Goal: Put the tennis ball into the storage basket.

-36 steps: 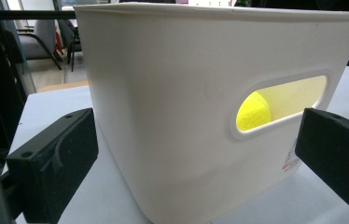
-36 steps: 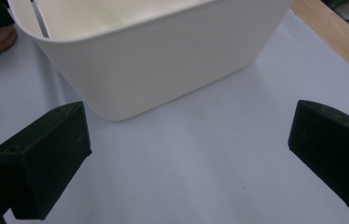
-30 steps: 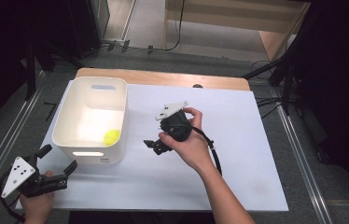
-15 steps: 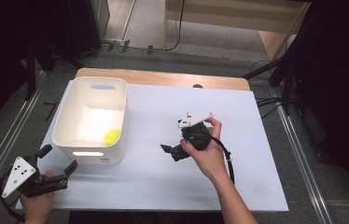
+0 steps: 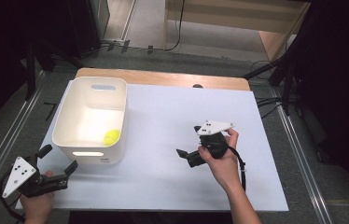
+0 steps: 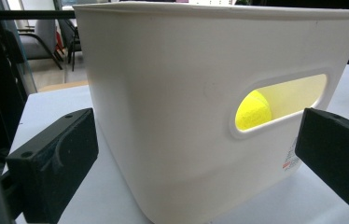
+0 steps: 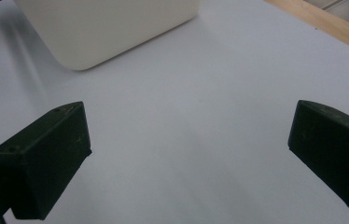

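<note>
We see a white table (image 5: 163, 126) with a wooden strip along its far edge. On its left part stands a white bin (image 5: 91, 120) with slot handles, and a yellow ball (image 5: 112, 136) lies inside near its right wall. Grey floor (image 5: 298, 140) surrounds the table.

Smooth white plastic bin (image 5: 90, 120), fuzzy yellow ball (image 6: 253, 110), matt white tabletop (image 5: 163, 121) with a wooden edge (image 5: 163, 78).
</note>
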Available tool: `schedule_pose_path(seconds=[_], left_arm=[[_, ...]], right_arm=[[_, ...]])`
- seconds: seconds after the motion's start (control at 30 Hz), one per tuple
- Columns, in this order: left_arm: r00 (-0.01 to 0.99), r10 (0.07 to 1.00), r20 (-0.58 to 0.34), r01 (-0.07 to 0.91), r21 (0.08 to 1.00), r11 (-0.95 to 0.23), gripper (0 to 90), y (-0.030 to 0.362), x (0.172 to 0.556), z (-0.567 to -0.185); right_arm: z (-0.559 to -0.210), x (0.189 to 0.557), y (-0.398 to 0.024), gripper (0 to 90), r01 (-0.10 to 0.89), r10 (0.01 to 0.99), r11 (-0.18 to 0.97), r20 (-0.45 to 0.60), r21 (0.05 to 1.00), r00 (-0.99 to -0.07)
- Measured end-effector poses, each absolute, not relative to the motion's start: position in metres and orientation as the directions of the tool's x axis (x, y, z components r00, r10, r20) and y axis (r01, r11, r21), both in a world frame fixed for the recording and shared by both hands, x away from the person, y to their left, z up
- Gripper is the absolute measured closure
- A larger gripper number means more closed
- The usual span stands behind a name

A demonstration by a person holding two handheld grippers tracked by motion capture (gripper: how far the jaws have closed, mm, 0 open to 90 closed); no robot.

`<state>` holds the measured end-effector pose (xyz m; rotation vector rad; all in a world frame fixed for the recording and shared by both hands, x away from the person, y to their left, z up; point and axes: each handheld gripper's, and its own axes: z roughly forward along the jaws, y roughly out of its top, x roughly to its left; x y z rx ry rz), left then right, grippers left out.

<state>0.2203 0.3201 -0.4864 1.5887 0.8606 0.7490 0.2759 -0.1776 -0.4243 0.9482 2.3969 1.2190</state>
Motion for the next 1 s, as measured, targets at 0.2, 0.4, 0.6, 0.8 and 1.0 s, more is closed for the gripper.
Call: schedule_pose_path(seconds=[0.2, 0.4, 0.6, 0.8, 1.0], left_arm=[[0.532, 0.846, 0.026, 0.136, 0.984, -0.115, 0.0, 0.32, 0.22, -0.486], [0.53, 0.847, 0.027, 0.137, 0.984, -0.117, 0.0, 0.32, 0.22, -0.486], [0.531, 0.847, 0.027, 0.137, 0.984, -0.117, 0.0, 0.32, 0.22, -0.486], [0.531, 0.847, 0.024, 0.138, 0.984, -0.115, 0.0, 0.32, 0.22, -0.486], [0.53, 0.848, 0.024, 0.137, 0.984, -0.114, 0.0, 0.32, 0.22, -0.487]], right_arm=[[-0.431, 0.268, -0.195, 0.0, 0.429, 0.691, 0.392, 0.047, 0.813, -0.721], [-0.438, 0.261, -0.21, 0.0, 0.436, 0.719, 0.356, 0.056, 0.827, -0.693], [-0.445, 0.254, -0.227, 0.0, 0.436, 0.749, 0.316, 0.06, 0.843, -0.66], [-0.453, 0.247, -0.243, 0.0, 0.435, 0.769, 0.272, 0.078, 0.858, -0.634], [-0.463, 0.238, -0.256, 0.0, 0.433, 0.783, 0.24, 0.09, 0.869, -0.616]])
